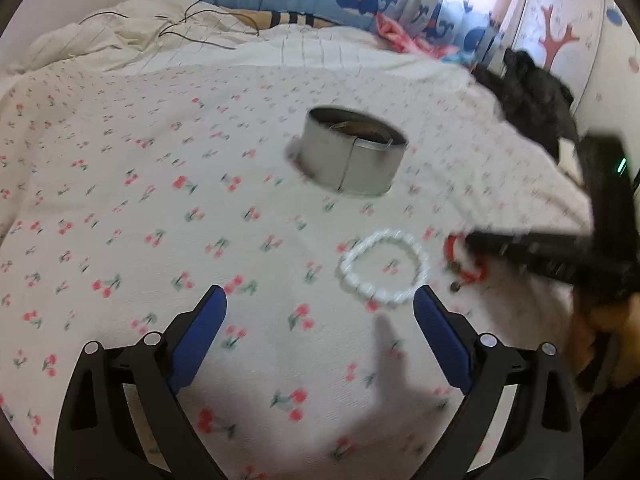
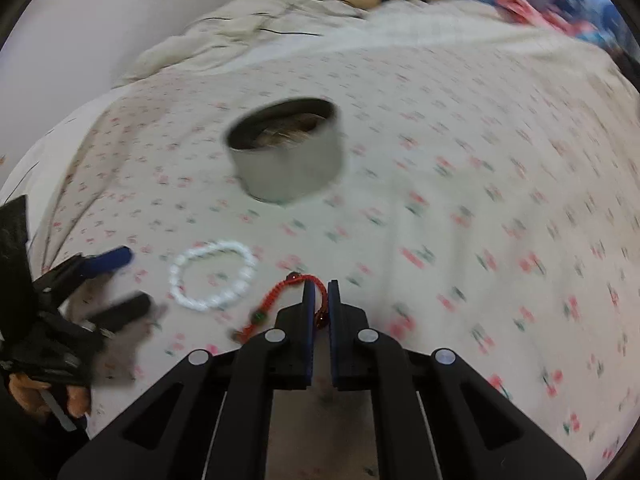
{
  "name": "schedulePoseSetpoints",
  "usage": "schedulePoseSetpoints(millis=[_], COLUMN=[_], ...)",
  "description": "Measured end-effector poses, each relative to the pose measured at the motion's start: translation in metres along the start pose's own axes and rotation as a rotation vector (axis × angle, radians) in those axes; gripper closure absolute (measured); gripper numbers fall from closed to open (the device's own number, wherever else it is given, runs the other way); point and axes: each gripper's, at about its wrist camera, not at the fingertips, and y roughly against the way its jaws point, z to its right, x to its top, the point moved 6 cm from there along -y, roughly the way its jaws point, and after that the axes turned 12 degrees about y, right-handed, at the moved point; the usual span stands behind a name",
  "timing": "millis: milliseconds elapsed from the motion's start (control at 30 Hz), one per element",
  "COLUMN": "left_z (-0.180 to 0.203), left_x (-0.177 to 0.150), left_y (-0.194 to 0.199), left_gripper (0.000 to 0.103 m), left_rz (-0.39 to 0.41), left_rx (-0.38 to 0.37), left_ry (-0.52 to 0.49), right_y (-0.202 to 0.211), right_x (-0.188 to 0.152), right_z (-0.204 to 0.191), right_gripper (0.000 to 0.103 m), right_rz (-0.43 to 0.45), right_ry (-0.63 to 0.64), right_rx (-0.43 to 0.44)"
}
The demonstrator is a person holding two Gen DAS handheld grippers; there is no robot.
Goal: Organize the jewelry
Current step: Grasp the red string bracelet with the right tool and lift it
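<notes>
A red cord bracelet [image 2: 276, 294] with dark beads lies on the cherry-print bedsheet, and my right gripper [image 2: 320, 286] is shut on its loop. The same red cord bracelet [image 1: 466, 268] shows in the left wrist view, partly hidden by the right gripper [image 1: 472, 240]. A white bead bracelet [image 1: 382, 266] lies flat just left of it, also the white bead bracelet [image 2: 212, 276] in the right wrist view. My left gripper [image 1: 320, 300] hangs open above the sheet, its right finger close to the white beads, nothing between its pads. A round metal tin [image 1: 352, 152] stands open farther back.
The metal tin [image 2: 288, 152] holds something brownish inside. A crumpled cream quilt [image 1: 132, 36] lies at the far end of the bed, a dark cloth [image 1: 536, 96] at the right edge. A hand [image 2: 44, 392] holds the left gripper at lower left.
</notes>
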Motion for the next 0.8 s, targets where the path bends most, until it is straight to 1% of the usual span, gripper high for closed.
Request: schedulePoseSetpoints(millis=[67, 100, 133, 200, 233, 267, 333, 367, 400, 433, 467, 500, 533, 567, 600, 633, 667, 700, 733, 767, 800], left_z=[0.005, 0.008, 0.010, 0.011, 0.011, 0.012, 0.015, 0.015, 0.015, 0.014, 0.012, 0.010, 0.008, 0.007, 0.006, 0.003, 0.001, -0.001, -0.001, 0.000, 0.002], left_x=[0.007, 0.010, 0.013, 0.013, 0.010, 0.008, 0.006, 0.005, 0.004, 0.004, 0.005, 0.005, 0.006, 0.006, 0.006, 0.007, 0.008, 0.010, 0.011, 0.012, 0.011], left_y=[-0.006, -0.010, -0.017, -0.028, -0.037, -0.041, -0.042, -0.041, -0.039, -0.037, -0.034, -0.031, -0.028, -0.026, -0.024, -0.024, -0.024, -0.023, -0.023, -0.023, -0.026], left_gripper=[0.012, 0.012, 0.012, 0.012, 0.012, 0.013, 0.032, 0.045, 0.060, 0.068, 0.077, 0.080, 0.080, 0.080, 0.077, 0.072, 0.054, 0.037, 0.033, 0.032, 0.032], left_rz=[0.006, 0.002, -0.009, -0.042, -0.082, -0.095, -0.096, -0.097, -0.102, -0.106, -0.110, -0.113, -0.113, -0.111, -0.110, -0.112, -0.113, -0.104, -0.093, -0.086, -0.099], left_rx=[0.024, 0.033, 0.061, 0.115, 0.143, 0.160, 0.178, 0.199, 0.213, 0.222, 0.233, 0.233, 0.219, 0.173, 0.142, 0.123, 0.118, 0.116, 0.118, 0.112, 0.101], left_ry=[-0.008, -0.017, -0.030, -0.053, -0.066, -0.082, -0.126, -0.155, -0.192, -0.210, -0.228, -0.235, -0.233, -0.221, -0.207, -0.185, -0.166, -0.148, -0.142, -0.142, -0.152], right_y=[-0.002, -0.002, -0.002, -0.002, -0.004, -0.006, -0.008, -0.009, -0.009, -0.009, -0.009, -0.007, -0.007, -0.006, -0.005, -0.005, -0.006, -0.006, -0.006, -0.007, -0.010], right_x=[0.001, 0.001, 0.002, 0.003, 0.003, 0.002, 0.002, 0.003, 0.003, 0.003, 0.003, 0.004, 0.006, 0.007, 0.008, 0.008, 0.007, 0.006, 0.005, 0.004, 0.003], right_z=[0.002, 0.001, -0.001, -0.007, -0.009, -0.011, -0.013, -0.015, -0.017, -0.020, -0.023, -0.027, -0.030, -0.031, -0.030, -0.027, -0.024, -0.021, -0.019, -0.020, -0.022], right_gripper=[0.087, 0.074, 0.062, 0.057, 0.056, 0.056, 0.057, 0.059, 0.078, 0.092, 0.092, 0.092, 0.092, 0.092, 0.092, 0.079, 0.067, 0.051, 0.051, 0.051, 0.051], right_rz=[0.013, 0.021, 0.029, 0.029, 0.020, 0.013, 0.005, 0.005, 0.005, 0.000, 0.004, 0.016, 0.021, 0.025, 0.030, 0.025, 0.017, 0.017, 0.012, 0.000, -0.015], right_ry=[-0.027, -0.025, -0.018, 0.020, 0.042, 0.058, 0.077, 0.086, 0.100, 0.113, 0.125, 0.139, 0.147, 0.155, 0.157, 0.150, 0.140, 0.127, 0.123, 0.125, 0.142], right_rx=[0.021, 0.029, 0.031, 0.004, -0.011, -0.024, -0.041, -0.047, -0.046, -0.043, -0.040, -0.025, -0.026, -0.034, -0.053, -0.060, -0.069, -0.087, -0.087, -0.083, -0.091])
